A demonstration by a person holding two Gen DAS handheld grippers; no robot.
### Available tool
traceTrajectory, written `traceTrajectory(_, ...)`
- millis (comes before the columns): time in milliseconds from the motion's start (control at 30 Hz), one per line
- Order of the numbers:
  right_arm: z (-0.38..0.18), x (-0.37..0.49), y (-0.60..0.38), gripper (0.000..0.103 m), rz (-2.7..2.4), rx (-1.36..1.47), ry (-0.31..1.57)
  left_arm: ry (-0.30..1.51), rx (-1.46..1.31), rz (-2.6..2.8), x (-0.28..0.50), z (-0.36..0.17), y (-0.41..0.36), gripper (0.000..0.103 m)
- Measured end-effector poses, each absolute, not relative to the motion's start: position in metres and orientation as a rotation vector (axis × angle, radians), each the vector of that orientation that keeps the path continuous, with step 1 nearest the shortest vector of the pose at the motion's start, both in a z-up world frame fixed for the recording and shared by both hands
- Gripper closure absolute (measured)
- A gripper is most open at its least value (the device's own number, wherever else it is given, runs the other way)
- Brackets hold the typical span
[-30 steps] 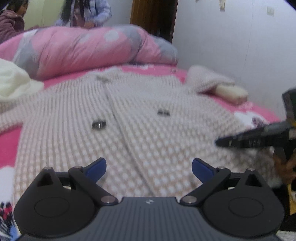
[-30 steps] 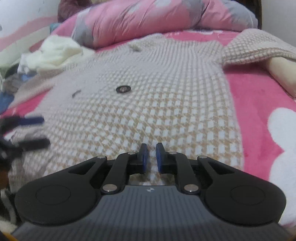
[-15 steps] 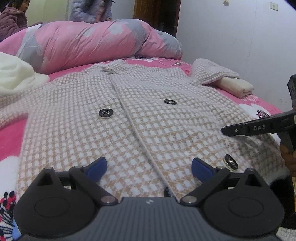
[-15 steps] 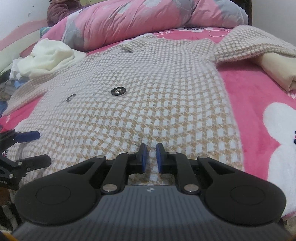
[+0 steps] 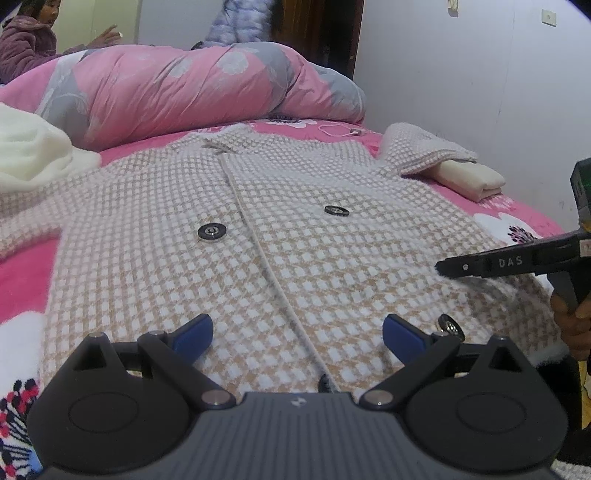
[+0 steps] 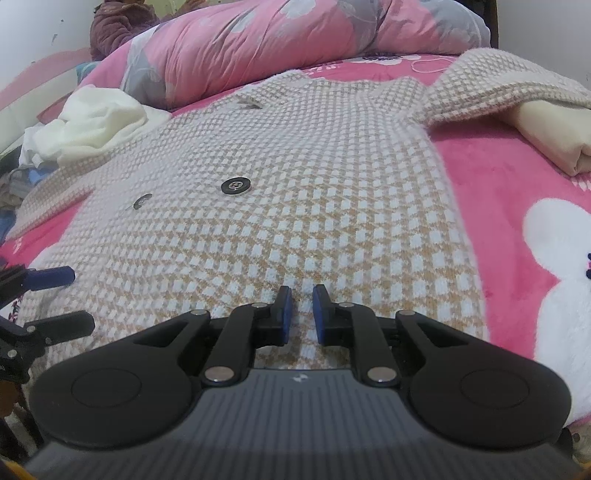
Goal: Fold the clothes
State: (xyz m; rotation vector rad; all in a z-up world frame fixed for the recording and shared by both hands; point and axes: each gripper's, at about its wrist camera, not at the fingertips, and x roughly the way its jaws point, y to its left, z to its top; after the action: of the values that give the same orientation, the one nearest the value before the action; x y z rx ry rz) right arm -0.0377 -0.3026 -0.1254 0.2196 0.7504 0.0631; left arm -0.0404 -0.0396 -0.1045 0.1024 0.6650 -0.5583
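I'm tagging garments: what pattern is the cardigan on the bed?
The cardigan has a small beige-and-white check knit; the left wrist view shows it best.

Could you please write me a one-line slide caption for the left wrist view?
Open left gripper hovers over the hem of a checked cardigan spread on a pink bed.

Fuzzy knit cardigan (image 5: 332, 258) with glossy buttons (image 5: 211, 231); plush bedsheet (image 6: 517, 192).

White wall (image 5: 461, 74), pink bed (image 6: 491, 177), perhaps dark door (image 5: 317, 33)
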Motion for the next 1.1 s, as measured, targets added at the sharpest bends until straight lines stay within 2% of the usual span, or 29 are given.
traceTrajectory(100,-0.12,-0.038,-0.308,0.083,0.077,0.261,0.742,0.655,0.126,-0.55,-0.036,-0.099,-0.042,0.004)
traceTrajectory(133,-0.116,-0.039,-0.311,0.072,0.082,0.274,0.724,0.653,0.13,-0.547,-0.033,-0.096,-0.043,0.004)
traceTrajectory(167,-0.111,-0.04,-0.313,0.068,0.087,0.284,0.706,0.651,0.129,-0.542,-0.028,-0.093,-0.043,0.004)
traceTrajectory(267,-0.093,-0.039,-0.318,0.065,0.084,0.255,0.643,0.641,0.122,-0.542,-0.015,-0.084,-0.047,0.004)
traceTrajectory(533,-0.072,-0.012,-0.33,0.066,0.066,0.179,0.602,0.61,0.157,-0.548,0.017,-0.074,-0.067,0.005)
traceTrajectory(667,-0.066,0.012,-0.328,0.066,0.078,0.142,0.604,0.619,0.157,-0.562,0.03,-0.081,-0.072,0.01)
traceTrajectory(733,-0.062,0.026,-0.324,0.067,0.091,0.117,0.605,0.615,0.153,-0.573,0.038,-0.086,-0.073,0.015)
traceTrajectory(833,-0.057,0.058,-0.314,0.07,0.132,0.064,0.602,0.615,0.136,-0.59,0.052,-0.094,-0.075,0.028)
traceTrajectory(900,-0.058,0.086,-0.304,0.073,0.157,0.022,0.605,0.627,0.116,-0.599,0.064,-0.101,-0.074,0.041)
traceTrajectory(1000,-0.064,0.138,-0.288,0.077,0.196,-0.018,0.625,0.662,0.067,-0.606,0.081,-0.116,-0.067,0.047)
traceTrajectory(1100,-0.078,0.196,-0.274,0.081,0.219,-0.03,0.658,0.675,-0.012,-0.642,0.089,-0.126,-0.058,0.047)
